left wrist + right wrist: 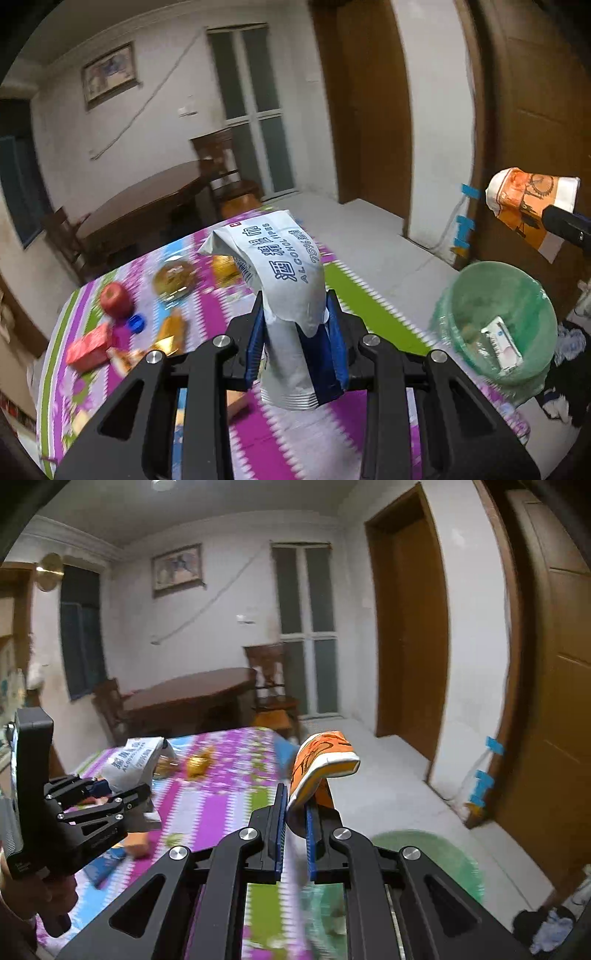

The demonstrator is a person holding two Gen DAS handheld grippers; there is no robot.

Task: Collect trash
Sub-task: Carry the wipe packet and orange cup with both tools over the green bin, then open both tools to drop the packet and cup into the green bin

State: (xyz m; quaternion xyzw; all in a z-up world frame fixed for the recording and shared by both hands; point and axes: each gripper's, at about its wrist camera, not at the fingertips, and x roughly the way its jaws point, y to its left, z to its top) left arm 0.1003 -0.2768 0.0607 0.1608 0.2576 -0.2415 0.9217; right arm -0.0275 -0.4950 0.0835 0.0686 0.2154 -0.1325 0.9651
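While a striped purple, green and white tablecloth [266,435] is spreading across the lower left of both views, the left gripper [295,325] is clamping a grey alcohol-wipes packet [284,280] upright at centre frame. The right gripper [295,812] is pinching a flattened orange paper cup [321,760]. A green-lined trash bin [498,325] is sitting at lower right on the pale floor. An apple [115,298] is lying at left; a dark wooden table [192,698] is standing behind.
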